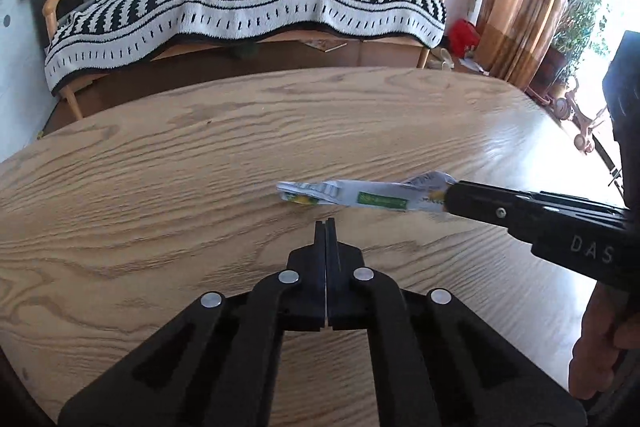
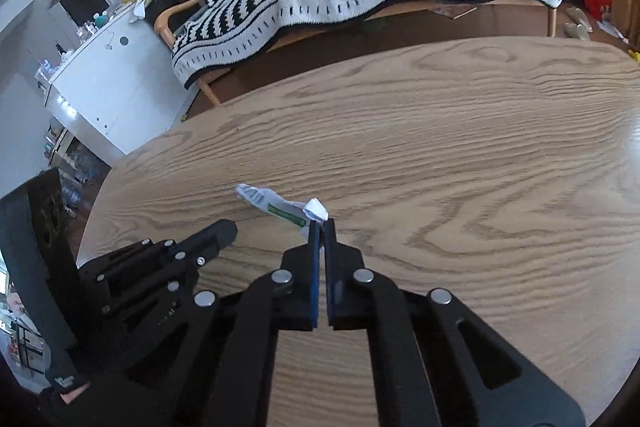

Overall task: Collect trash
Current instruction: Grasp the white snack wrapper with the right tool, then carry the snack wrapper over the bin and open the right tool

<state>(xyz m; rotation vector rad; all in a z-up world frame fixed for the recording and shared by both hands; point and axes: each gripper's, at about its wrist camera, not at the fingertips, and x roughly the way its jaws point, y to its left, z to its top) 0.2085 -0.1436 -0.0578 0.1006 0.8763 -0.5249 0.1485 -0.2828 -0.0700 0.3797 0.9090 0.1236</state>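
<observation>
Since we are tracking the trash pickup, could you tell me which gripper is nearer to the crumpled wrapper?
Right. The right gripper is shut on one end of the crumpled wrapper; the left gripper is shut on nothing, just short of it.

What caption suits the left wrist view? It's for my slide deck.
Right hand-held gripper shut on one end of a crumpled wrapper on the wooden table; left hand-held gripper shut, empty.

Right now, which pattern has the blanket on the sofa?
The blanket has black and white stripes, best seen in the left wrist view.
</observation>
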